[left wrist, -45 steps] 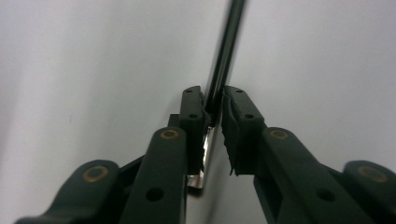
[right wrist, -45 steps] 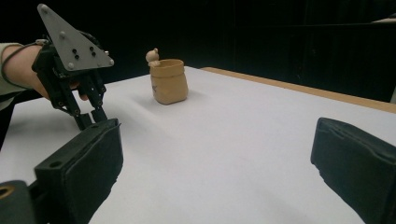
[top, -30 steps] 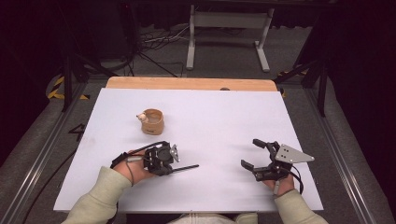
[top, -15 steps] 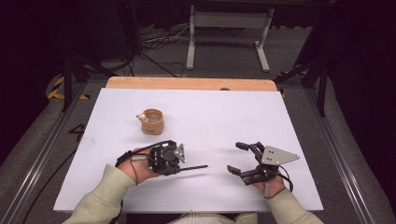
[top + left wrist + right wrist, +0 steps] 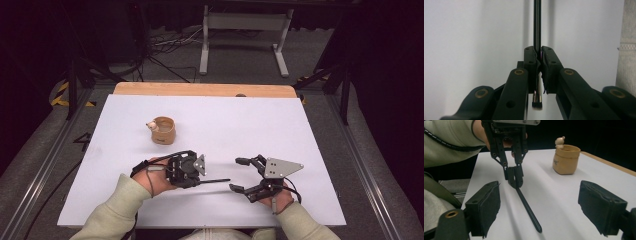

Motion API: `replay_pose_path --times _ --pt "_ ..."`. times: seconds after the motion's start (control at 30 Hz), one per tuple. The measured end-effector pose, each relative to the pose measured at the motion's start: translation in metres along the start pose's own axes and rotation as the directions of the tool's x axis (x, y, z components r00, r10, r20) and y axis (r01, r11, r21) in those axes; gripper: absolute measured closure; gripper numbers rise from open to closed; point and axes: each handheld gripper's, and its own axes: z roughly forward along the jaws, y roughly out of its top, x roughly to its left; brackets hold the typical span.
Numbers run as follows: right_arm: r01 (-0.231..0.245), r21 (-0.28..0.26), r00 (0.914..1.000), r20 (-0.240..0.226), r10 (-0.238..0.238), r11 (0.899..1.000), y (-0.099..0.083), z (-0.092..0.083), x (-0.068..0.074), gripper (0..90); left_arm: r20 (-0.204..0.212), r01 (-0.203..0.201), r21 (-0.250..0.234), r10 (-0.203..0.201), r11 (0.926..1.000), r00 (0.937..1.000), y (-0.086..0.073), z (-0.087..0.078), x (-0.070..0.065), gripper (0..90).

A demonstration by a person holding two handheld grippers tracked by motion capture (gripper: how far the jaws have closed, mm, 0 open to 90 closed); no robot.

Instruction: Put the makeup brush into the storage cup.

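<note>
1. Where the high view looks down on the white table (image 5: 300, 150), a small tan cup (image 5: 164, 131) stands at about ten o'clock of its middle, with a pale little figure (image 5: 150, 125) perched at its rim; what it holds inside cannot be told. At six o'clock of the cup, the left gripper (image 5: 199, 179) is clenched on a thin black pen (image 5: 215, 180) that points toward three o'clock. The right gripper (image 5: 240, 175) sits just beyond the pen's tip, jaws spread and just now narrowing, nothing between them.
2. In the left gripper view, the black pads pinch the glossy, slender pen (image 5: 537, 30), which runs off toward twelve o'clock over the smooth white surface; its butt end juts out below the pads.
3. In the right gripper view, the pen (image 5: 529, 211) slants between the parted jaws, untouched by either. The cup (image 5: 566, 159), soft-looking and sack-shaped, stands at one o'clock, well apart.
</note>
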Motion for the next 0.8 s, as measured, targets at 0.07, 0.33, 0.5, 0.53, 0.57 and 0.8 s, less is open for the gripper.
replay_pose_path --times 0.07,0.33,0.5,0.53,0.57,0.8 --pt "0.005 0.005 0.9998 -0.02 -0.005 1.0 -0.001 0.003 0.001 22.1 0.005 -0.013 0.0 0.013 0.9999 0.9999 0.003 0.001 -0.001 83.1" --pt "0.013 0.062 0.9966 -0.082 -0.008 0.998 -0.003 0.013 0.003 30.8 0.011 -0.045 -0.007 0.045 0.9989 0.9989 0.008 0.001 -0.004 83.1" --pt "0.018 0.119 0.9915 -0.13 -0.002 0.993 -0.008 0.02 0.003 37.6 0.015 -0.06 -0.014 0.06 0.9981 0.9981 0.009 0.0 -0.007 83.1" --pt "0.019 0.128 0.9904 -0.138 -0.001 0.992 -0.008 0.021 0.004 38.8 0.016 -0.066 -0.016 0.066 0.9977 0.9977 0.009 0.0 -0.007 83.1" --pt "0.021 0.135 0.9897 -0.143 -0.001 0.991 -0.009 0.022 0.004 39.5 0.013 -0.064 -0.012 0.064 0.9979 0.9978 0.01 0.0 -0.008 83.1" --pt "0.029 0.169 0.9832 -0.183 0.002 0.985 -0.012 0.025 0.004 48.6 0.022 -0.081 -0.018 0.082 0.9965 0.9964 0.01 0.001 -0.01 83.1"
